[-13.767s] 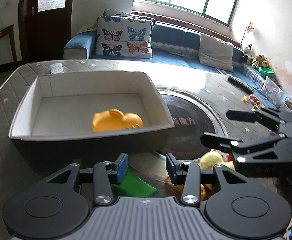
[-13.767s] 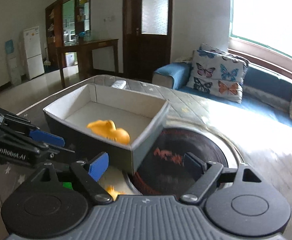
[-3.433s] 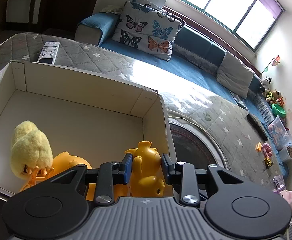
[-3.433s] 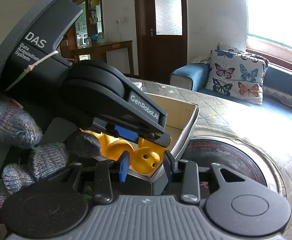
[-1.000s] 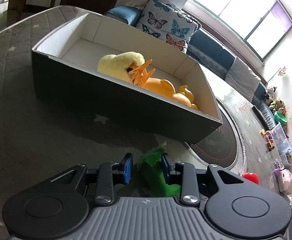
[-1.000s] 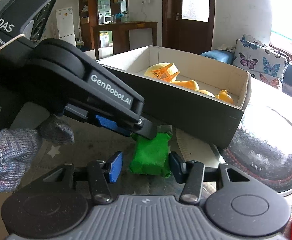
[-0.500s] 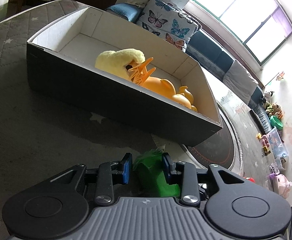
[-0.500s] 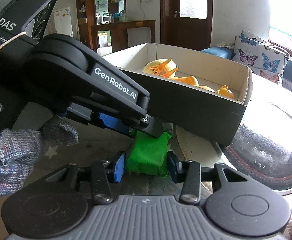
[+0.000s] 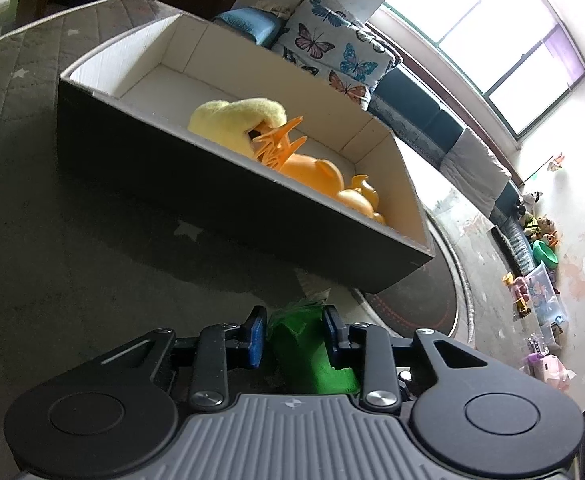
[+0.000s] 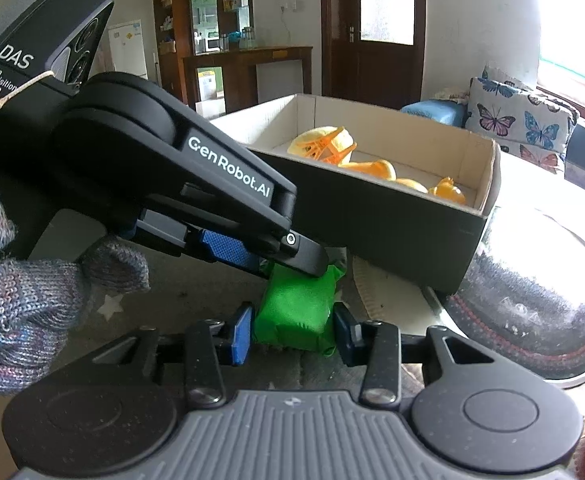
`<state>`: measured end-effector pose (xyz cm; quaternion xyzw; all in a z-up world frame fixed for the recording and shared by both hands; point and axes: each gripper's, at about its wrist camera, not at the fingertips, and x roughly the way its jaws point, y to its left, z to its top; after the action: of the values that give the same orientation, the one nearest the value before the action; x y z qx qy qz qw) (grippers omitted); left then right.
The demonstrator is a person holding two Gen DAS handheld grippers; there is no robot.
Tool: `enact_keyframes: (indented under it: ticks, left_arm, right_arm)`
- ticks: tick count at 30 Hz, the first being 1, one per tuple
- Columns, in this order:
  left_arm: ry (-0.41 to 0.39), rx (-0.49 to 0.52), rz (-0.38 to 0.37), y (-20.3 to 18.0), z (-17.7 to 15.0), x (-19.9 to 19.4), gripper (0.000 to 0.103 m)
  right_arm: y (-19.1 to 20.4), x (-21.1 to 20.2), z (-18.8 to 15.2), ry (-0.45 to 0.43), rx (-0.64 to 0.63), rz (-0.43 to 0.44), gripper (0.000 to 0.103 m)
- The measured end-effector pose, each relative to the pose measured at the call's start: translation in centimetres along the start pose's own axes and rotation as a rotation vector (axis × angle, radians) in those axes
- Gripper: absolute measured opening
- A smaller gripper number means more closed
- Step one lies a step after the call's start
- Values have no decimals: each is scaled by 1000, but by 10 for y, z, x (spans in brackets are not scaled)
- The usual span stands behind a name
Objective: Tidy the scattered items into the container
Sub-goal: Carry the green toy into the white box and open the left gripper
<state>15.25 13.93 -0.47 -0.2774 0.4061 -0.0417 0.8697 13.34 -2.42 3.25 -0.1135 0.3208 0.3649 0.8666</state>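
A: Green bag (image 10: 294, 312) — where does it lie?

B: On the quilted table (image 9: 52, 240), just in front of the box's (image 9: 212, 184) dark near wall. Both grippers are on it at once. In the right wrist view it sits between the right gripper (image 10: 292, 334), pads against its sides, so I'd call that one clamped on the bag. The left gripper (image 9: 294, 334) has it between its pads too, closed onto it or very nearly; the gap is too fine to tell.

A: Which way does it run?

B: Its long side points from the right gripper toward the box. The left gripper comes in from the left and above, slanting down over the bag's far end.

A: And the poses?

B: Both low and near level with the table, aimed at the box.

A: Beyond?

B: The box holds a plush chick (image 9: 236, 120) and orange ducks (image 9: 324, 176). The bag must likely rise over the near wall.
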Motion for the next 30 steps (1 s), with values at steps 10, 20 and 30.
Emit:
enact_keyframes:
  ticks: [10,20,30]
  left_arm:
    - [-59,54,-22,-25,12,-21,31]
    - [-107,120,-32,-58,48,-21,31]
    - [-111,128,0,-68,96,11,31]
  right_arm:
    - [-4,-25,16,-78,-10,-20,41]
    - [-22,-32,47,-149,-2,-68,40]
    - [-60,1,84,-147,47,-76,40]
